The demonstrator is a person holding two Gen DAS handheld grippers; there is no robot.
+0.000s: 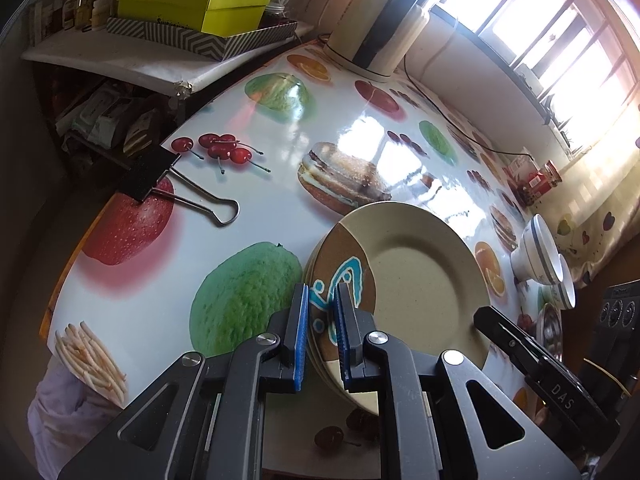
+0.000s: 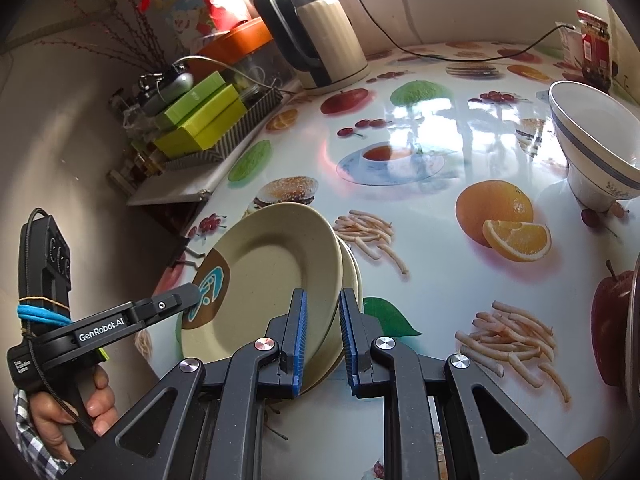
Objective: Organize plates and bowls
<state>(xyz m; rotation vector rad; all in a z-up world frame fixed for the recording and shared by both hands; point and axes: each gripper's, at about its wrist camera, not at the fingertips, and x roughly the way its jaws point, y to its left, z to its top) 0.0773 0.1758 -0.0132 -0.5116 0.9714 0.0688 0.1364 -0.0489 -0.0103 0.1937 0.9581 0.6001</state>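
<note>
A small stack of beige plates [image 1: 420, 280] with a brown patch and blue pattern is held above the fruit-print table. My left gripper [image 1: 322, 312] is shut on the stack's patterned rim. My right gripper [image 2: 323, 312] is shut on the opposite rim of the same stack [image 2: 272, 272]. The left gripper also shows in the right wrist view [image 2: 192, 294], and the right gripper in the left wrist view [image 1: 480, 316]. White bowls with blue bands [image 1: 536, 252] stand stacked at the right; they also show in the right wrist view [image 2: 592, 144].
A cream and black kettle [image 2: 320, 32] stands at the table's far edge with its cable. Green boxes [image 1: 192, 4] sit on a side shelf. A binder clip [image 1: 176, 184] lies on the table. A red jar [image 2: 596, 44] stands far right. A metal bowl [image 1: 550, 328] sits near the bowls.
</note>
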